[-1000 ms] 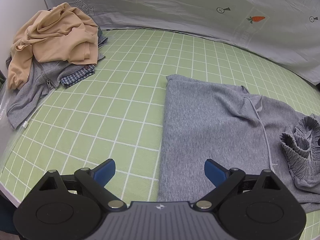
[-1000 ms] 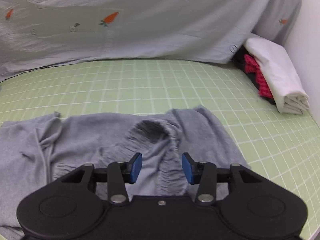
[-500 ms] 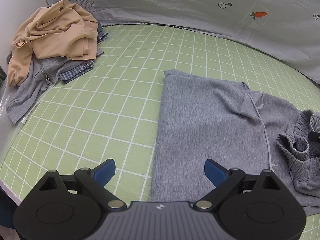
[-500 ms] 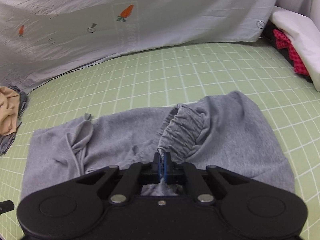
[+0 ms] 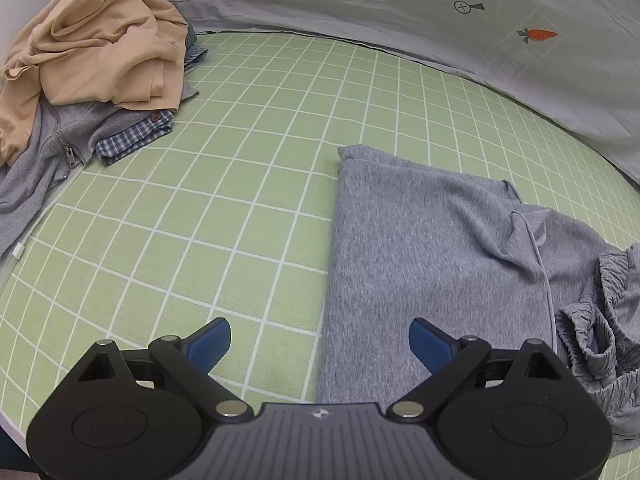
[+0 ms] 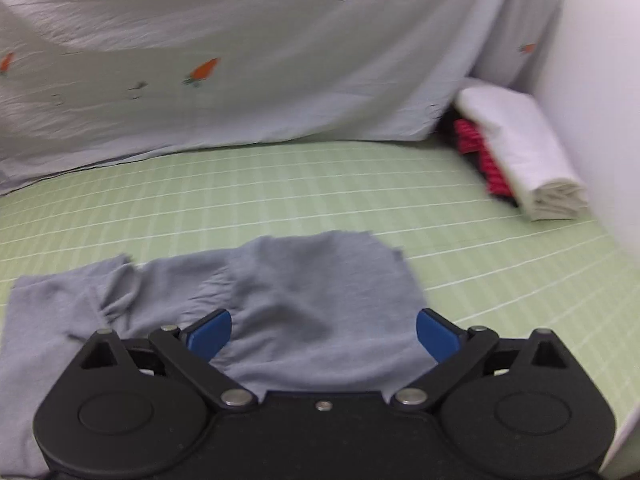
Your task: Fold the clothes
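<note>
the grey garment (image 5: 432, 264) lay spread on the green grid mat (image 5: 224, 208), occupying the right half of the left wrist view. its left edge ran straight, from a far corner toward the camera. a thin drawstring (image 5: 544, 276) trailed across the fabric, and a gathered elastic waistband (image 5: 596, 328) sat bunched at the garment's right end. in the right wrist view, which was motion-blurred, the same garment (image 6: 304, 296) lay mostly flat directly beyond the gripper.

the left gripper (image 5: 319, 342) was positioned over the garment's left edge, jaws spread wide; one blue pad (image 5: 210, 344) was over bare mat and the other over grey cloth. nothing was held. contact with the surface could not be determined.

the right gripper (image 6: 323, 336) was likewise spread wide with nothing between its fingers (image 6: 210, 334), framing the grey fabric.

a pile of unfolded clothes sat at the mat's far left: a tan top (image 5: 96, 44) over a grey zip jacket (image 5: 44, 160) and a blue checked item (image 5: 132, 140). at the far right, a folded white cloth (image 6: 524, 152) rested on a red-and-black item (image 6: 478, 152). a pale grey sheet with carrot prints (image 5: 400, 4) backed the mat.
</note>
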Demonstrator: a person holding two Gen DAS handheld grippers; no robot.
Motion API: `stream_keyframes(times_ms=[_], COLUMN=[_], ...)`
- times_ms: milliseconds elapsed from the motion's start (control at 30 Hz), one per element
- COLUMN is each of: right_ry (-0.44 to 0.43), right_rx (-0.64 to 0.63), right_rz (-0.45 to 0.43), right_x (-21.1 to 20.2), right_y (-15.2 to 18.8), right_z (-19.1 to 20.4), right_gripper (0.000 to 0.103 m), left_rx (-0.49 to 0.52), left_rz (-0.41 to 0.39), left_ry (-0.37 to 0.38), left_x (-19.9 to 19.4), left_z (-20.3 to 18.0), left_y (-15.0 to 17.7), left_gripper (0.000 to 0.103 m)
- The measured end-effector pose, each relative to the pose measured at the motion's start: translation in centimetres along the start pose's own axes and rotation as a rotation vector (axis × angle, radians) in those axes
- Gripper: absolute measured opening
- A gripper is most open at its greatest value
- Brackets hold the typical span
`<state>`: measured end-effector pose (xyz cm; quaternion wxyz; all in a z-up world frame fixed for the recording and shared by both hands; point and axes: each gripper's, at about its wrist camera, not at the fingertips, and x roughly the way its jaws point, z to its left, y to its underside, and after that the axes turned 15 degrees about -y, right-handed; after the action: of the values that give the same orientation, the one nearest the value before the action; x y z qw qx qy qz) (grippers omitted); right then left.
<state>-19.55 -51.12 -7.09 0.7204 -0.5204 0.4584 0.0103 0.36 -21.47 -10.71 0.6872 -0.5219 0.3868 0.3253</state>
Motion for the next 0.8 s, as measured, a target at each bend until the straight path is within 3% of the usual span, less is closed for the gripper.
stream_keyframes(times_ms=[33,167,300,500,800], right_ry=[0.053,0.121,0.182,0.194,0.176], right_rx=[0.012,0.174,0.214,0.250,0.249], right_rz=[0.003,0.040,0.055,0.076,0.093], right_x=[-0.1,-0.8,-1.4,-1.6,-1.3], right_y=[0.1,1.3,2.5,3.7,3.8], right_z=[-1.1,-4.9,-5.6,-5.3,-6.0], right_gripper=[0.102,0.102,0.102,0.102,0.102], left_rx=[0.011,0.069,0.111,0.138,0.096], left_rz=[0.008,0.026,0.037,0.053,0.047], left_ry=[0.006,0.014,0.031,0.066,0.047], left_x=[0.6,2.4,3.6,4.5,4.6], left_z=[-0.2,-1.2,-2.1,-3.0,-3.2], left_y=[-0.3,-1.5,-2.3,-2.4,-2.2], left_gripper=[0.096,0.096,0.096,0.096,0.093])
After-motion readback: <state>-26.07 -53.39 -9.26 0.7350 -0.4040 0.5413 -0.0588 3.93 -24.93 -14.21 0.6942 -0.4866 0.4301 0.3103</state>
